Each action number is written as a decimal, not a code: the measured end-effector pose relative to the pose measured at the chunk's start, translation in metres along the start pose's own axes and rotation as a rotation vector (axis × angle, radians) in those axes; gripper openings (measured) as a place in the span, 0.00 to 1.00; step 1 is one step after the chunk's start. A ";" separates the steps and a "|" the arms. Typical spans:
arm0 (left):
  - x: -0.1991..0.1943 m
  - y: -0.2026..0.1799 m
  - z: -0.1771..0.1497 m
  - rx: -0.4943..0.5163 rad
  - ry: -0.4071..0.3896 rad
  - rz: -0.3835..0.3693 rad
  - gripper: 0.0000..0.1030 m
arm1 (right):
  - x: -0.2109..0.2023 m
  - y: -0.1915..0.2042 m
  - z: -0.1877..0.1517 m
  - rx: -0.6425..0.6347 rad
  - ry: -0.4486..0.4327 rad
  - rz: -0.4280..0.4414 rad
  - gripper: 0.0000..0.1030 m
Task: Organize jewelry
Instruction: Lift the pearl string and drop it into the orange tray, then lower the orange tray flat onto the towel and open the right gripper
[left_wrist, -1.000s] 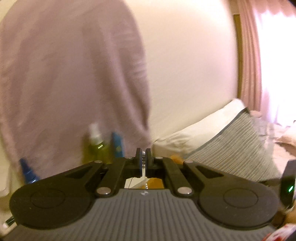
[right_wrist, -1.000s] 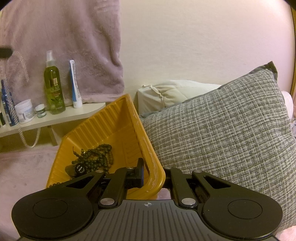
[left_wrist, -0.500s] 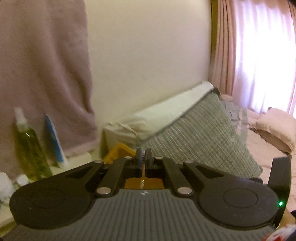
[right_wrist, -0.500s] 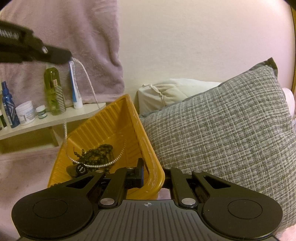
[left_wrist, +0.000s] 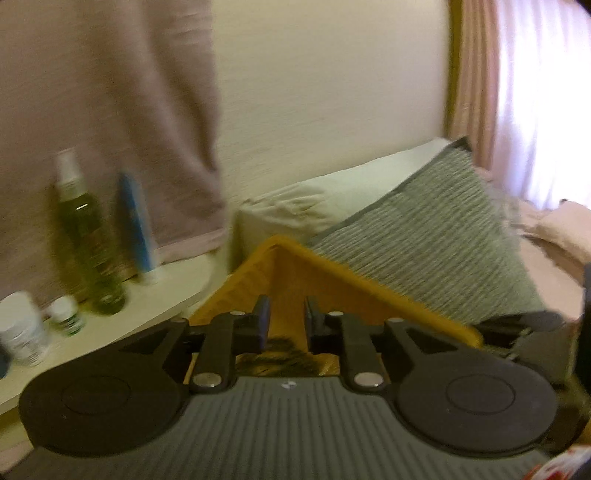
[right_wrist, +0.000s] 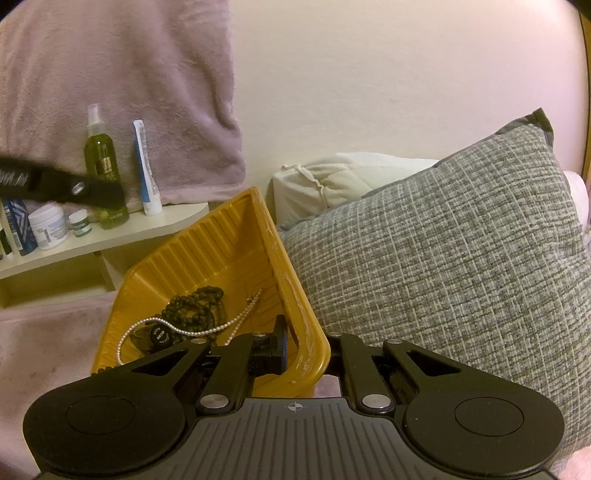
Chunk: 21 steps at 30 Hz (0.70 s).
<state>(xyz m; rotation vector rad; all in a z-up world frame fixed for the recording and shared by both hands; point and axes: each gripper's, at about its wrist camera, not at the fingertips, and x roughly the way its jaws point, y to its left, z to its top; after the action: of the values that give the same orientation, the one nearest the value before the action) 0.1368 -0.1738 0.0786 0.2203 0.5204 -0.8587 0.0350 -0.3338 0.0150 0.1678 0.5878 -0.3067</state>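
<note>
The right tongs are clenched on the near right rim of a yellow tray, one finger inside the wall and one outside, holding it tilted up. In the tray's near part lies the jewelry: a heap of dark bead necklaces, a thin pearl-white strand looping across them, and a black round piece. The left tongs hang released above the tray, gripping nothing. Right of the tray leans a grey pillow. Farther left, a shelf carries a green spray bottle, a blue-and-white tube and small jars before a hanging pink towel.
</note>
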 end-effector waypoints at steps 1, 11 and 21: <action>-0.002 0.005 -0.004 -0.005 0.006 0.025 0.18 | 0.000 0.000 -0.001 0.001 0.001 0.000 0.08; -0.025 0.050 -0.052 -0.100 0.062 0.197 0.22 | 0.006 -0.010 -0.004 0.034 0.015 0.006 0.08; -0.031 0.057 -0.092 -0.146 0.136 0.273 0.27 | 0.024 -0.045 -0.011 0.174 0.078 0.078 0.08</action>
<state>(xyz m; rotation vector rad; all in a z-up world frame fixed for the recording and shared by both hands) 0.1319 -0.0811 0.0152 0.2108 0.6607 -0.5403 0.0335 -0.3794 -0.0112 0.3708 0.6300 -0.2769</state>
